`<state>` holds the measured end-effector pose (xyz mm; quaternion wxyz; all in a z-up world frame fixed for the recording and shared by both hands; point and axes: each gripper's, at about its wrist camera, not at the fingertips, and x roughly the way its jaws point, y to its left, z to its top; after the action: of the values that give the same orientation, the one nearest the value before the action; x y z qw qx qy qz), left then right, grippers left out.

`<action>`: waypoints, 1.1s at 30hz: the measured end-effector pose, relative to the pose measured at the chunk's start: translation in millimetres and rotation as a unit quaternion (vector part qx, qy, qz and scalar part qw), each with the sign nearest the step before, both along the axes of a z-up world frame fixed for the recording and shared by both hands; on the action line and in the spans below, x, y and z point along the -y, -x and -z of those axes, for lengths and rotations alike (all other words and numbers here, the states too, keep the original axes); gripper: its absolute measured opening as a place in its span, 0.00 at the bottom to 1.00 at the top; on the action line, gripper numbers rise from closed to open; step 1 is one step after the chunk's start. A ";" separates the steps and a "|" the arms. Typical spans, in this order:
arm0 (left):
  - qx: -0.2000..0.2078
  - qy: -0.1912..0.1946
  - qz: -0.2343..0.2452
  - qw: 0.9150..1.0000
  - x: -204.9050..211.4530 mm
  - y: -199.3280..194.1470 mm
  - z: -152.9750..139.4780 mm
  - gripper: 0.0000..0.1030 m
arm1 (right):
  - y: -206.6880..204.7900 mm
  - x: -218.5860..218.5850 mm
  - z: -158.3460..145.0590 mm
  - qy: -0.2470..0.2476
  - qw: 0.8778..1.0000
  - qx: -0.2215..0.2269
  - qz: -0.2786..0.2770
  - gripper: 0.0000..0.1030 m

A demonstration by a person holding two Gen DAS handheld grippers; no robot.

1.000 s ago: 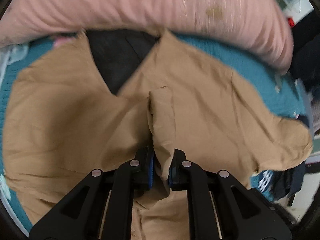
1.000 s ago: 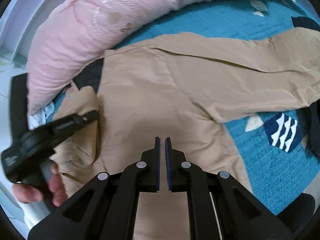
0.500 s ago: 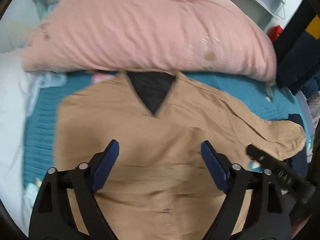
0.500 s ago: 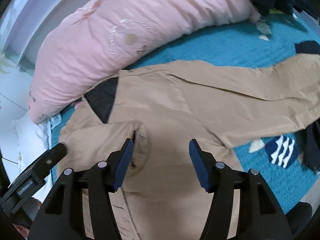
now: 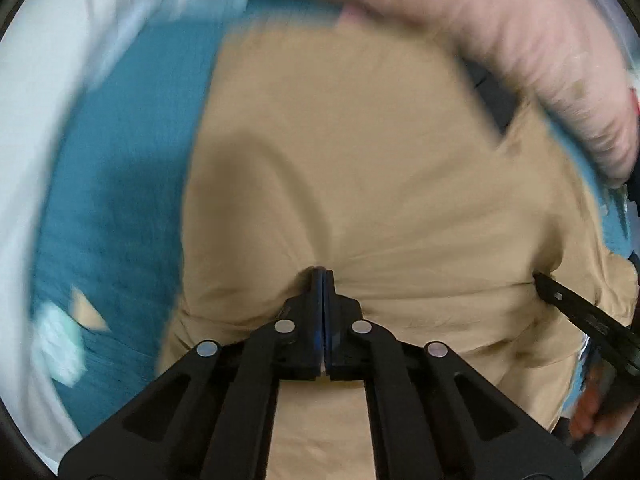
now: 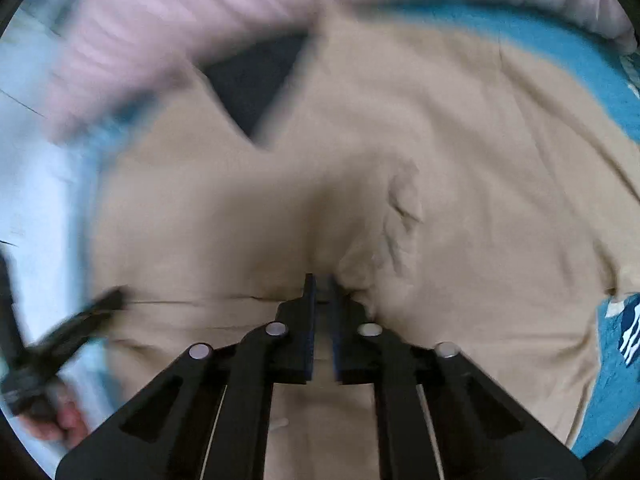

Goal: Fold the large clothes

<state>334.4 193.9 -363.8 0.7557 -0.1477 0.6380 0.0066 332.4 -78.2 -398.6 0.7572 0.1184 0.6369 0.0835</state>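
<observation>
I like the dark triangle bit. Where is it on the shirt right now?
In the right wrist view the dark triangle sits upper left, at the open neck of the tan shirt, just below the pink pillow.

Each wrist camera looks steeply down along its own fingers, close above the tan garment [image 5: 360, 168] on the bed. Both views share the garment's dark neckline [image 6: 256, 80] and the pink pillow [image 5: 540, 40].

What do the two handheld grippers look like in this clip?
Both match: the left gripper and right gripper have matte black linkage arms in a fan shape, round silver rivets at the joints and blue pads on the inner finger faces. No cables, markings or sleeves are readable in these blurred views.
</observation>
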 end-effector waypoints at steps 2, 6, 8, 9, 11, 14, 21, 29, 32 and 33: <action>0.032 0.011 0.003 0.999 -3.6 6.3 3.2 0.02 | 1.1 6.0 -3.7 -0.021 1.000 0.009 0.005 0.00; 0.030 -0.010 0.016 0.999 -0.3 5.3 -3.1 0.02 | 0.6 6.0 -17.5 -0.014 1.000 -0.003 -0.003 0.00; 0.028 -0.018 0.016 0.999 1.8 3.4 -6.1 0.02 | 2.6 6.5 -25.3 -0.013 1.000 -0.004 0.001 0.00; 0.033 -0.025 0.015 0.999 5.0 4.2 -10.3 0.02 | 4.2 7.3 -29.2 -0.014 1.000 -0.001 0.003 0.00; 0.050 -0.048 0.019 0.997 10.7 8.2 -23.5 0.03 | 10.6 9.1 -41.4 -0.019 1.000 0.013 0.005 0.04; 0.055 -0.073 0.022 0.996 20.8 16.4 -39.0 0.03 | 18.9 9.0 -59.2 -0.008 1.000 0.027 -0.002 0.06; 0.095 -0.090 0.016 0.991 37.8 36.3 -70.0 0.67 | 38.7 21.8 -100.1 0.000 0.996 0.090 0.024 0.54; 0.126 -0.016 0.009 0.992 23.5 0.1 -70.3 0.07 | 10.0 -10.8 -110.4 -0.048 0.985 0.164 0.025 0.01; 0.149 0.005 0.014 0.989 26.3 -13.2 -67.7 0.01 | -3.4 -33.8 -104.8 -0.068 0.981 0.183 0.017 0.00; 0.165 0.010 0.019 0.986 27.8 -19.3 -66.0 0.01 | -10.4 -44.9 -97.7 -0.070 0.981 0.181 0.011 0.00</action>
<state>353.6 166.2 -297.8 0.8490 -0.1421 0.5074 -0.0388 342.8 -33.2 -300.9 0.8507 0.1609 0.4804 0.1401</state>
